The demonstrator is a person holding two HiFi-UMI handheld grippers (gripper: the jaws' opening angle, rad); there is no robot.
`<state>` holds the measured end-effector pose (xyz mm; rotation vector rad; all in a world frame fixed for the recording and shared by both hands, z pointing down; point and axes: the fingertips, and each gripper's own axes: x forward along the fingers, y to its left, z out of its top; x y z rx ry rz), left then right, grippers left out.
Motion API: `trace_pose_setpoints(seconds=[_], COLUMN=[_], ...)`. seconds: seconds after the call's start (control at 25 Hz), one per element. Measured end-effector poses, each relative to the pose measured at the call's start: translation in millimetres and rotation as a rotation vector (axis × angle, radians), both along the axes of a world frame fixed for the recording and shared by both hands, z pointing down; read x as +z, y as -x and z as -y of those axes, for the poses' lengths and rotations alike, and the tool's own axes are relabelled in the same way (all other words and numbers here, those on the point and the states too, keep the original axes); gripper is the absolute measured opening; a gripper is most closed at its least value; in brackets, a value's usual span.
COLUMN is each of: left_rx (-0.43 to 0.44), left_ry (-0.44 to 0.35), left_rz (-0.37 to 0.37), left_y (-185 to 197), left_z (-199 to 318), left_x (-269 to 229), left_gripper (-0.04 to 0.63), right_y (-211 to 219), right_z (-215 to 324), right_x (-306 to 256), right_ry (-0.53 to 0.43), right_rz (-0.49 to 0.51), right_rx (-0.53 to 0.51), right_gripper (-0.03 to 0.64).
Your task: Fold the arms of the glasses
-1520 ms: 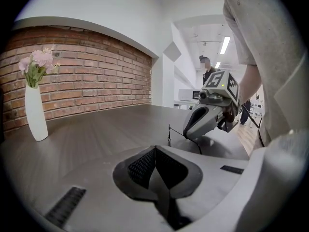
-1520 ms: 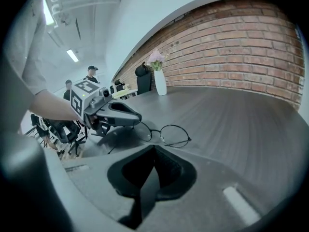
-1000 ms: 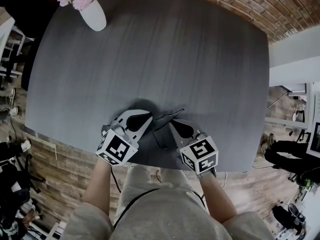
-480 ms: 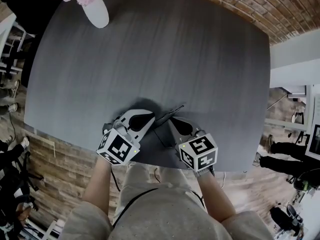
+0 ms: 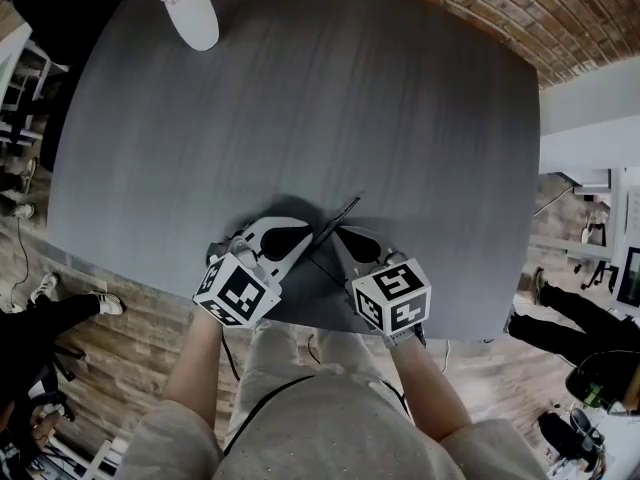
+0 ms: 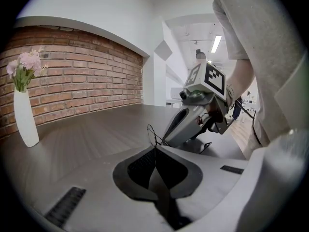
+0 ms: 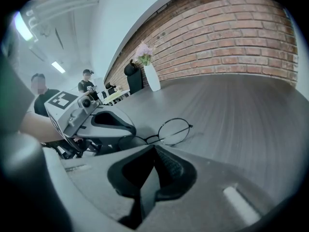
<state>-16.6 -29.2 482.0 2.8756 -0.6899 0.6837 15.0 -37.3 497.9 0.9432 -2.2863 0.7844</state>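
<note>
Glasses (image 7: 170, 132) lay near the table (image 5: 300, 118) edge, frame pinched in the closed left gripper (image 6: 154, 148). The right gripper (image 7: 154, 149), jaws together (apparently empty), seemed mid-fold and should next sweep the arm gently inward.

The left hand-held gripper (image 5: 302, 236) and right hand-held gripper (image 5: 340, 238) angle inward, tips close together, jaws closed.

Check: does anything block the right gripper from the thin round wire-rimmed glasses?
Nothing visible does. The right gripper, jaws shut, ends right at the thin round wire-rimmed glasses. The left gripper is shut on their other side, not in between.
</note>
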Motion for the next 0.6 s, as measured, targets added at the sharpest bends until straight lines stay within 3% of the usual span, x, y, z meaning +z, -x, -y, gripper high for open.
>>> trace_pose_setpoints(seconds=[0.6], left_rx=[-0.002], left_ry=[0.017], left_rz=[-0.008], left_y=[7], left_z=[1], left_x=[5], left_gripper=[0.000], right_y=[-12], right_z=[4], right_x=[-11], right_ry=[-0.018], right_rz=[-0.003], right_rx=[0.016], right_gripper=[0.003])
